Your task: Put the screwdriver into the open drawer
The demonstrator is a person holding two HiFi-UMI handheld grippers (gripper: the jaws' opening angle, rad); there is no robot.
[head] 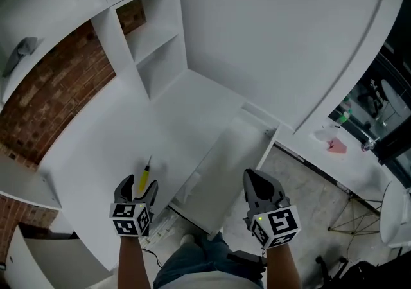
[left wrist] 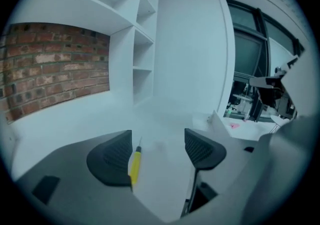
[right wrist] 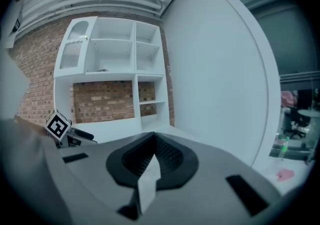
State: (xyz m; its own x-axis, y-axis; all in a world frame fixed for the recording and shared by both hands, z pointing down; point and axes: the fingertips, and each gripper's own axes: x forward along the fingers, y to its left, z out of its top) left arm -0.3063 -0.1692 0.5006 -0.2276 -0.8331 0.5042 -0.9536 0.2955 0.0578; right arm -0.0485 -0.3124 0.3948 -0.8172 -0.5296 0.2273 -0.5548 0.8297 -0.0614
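Tapering yellow-handled screwdriver [head: 145, 178] on smooth white desk [head: 103, 146]

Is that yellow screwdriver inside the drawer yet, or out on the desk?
Out. The yellow screwdriver lies flat on the white desktop, between the left gripper's open fingers.

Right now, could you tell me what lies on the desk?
A yellow screwdriver lies on the desk, between the jaws of the open left hand-held gripper, which covers its handle end.
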